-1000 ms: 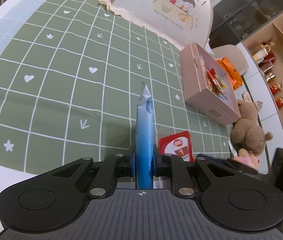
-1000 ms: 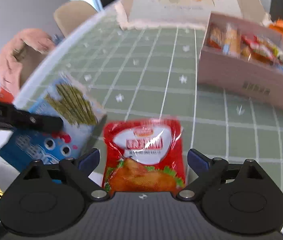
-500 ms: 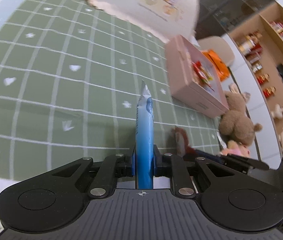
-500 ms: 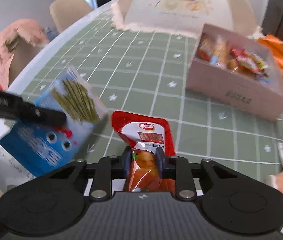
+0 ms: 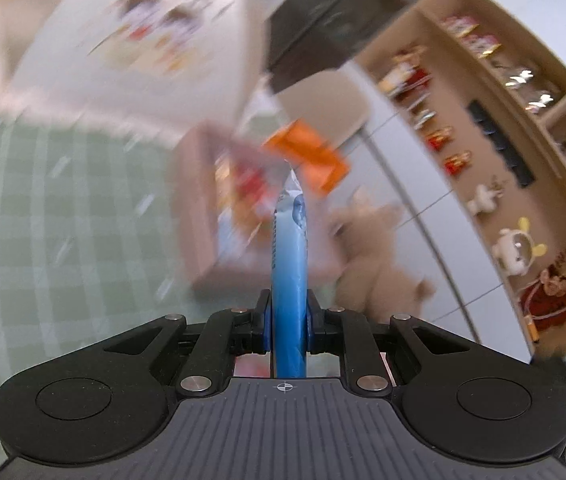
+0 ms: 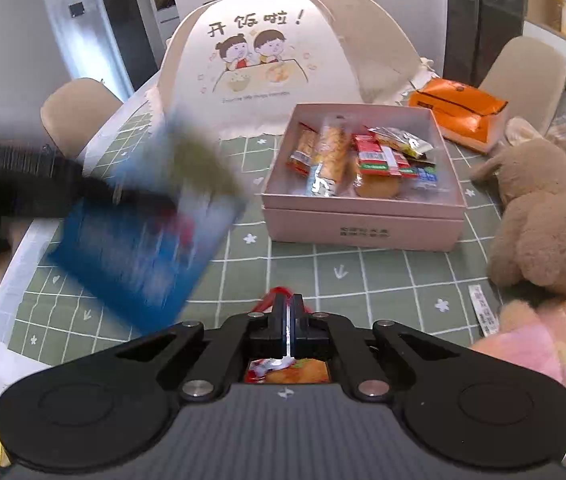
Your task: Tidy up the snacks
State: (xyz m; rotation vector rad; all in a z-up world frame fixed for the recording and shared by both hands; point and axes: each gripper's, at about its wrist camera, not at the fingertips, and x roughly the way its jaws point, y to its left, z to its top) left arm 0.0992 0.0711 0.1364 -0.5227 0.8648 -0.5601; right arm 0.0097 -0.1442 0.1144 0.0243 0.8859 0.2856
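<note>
On the green checked tablecloth [image 6: 383, 272] the pink box [image 6: 363, 220] sits open and half-full, so I carry both loads toward it — my left gripper [image 5: 289, 312] pinching the blue packet [image 5: 289, 264] edge-on, my right gripper [image 6: 287, 320] clamped on the red packet [image 6: 287, 372].

Clear cloth [image 6: 323, 268] before pink box [image 6: 363, 224]

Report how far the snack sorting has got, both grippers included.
Done: the pink box already holds several packets. In hand: the left gripper is clamped on a blue snack pack, blurred in the right wrist view, and the right gripper, whose jaws have just been closing, pinches a red snack packet. Left: both packs must go into the box. No other loose snack shows on the green tablecloth.
</note>
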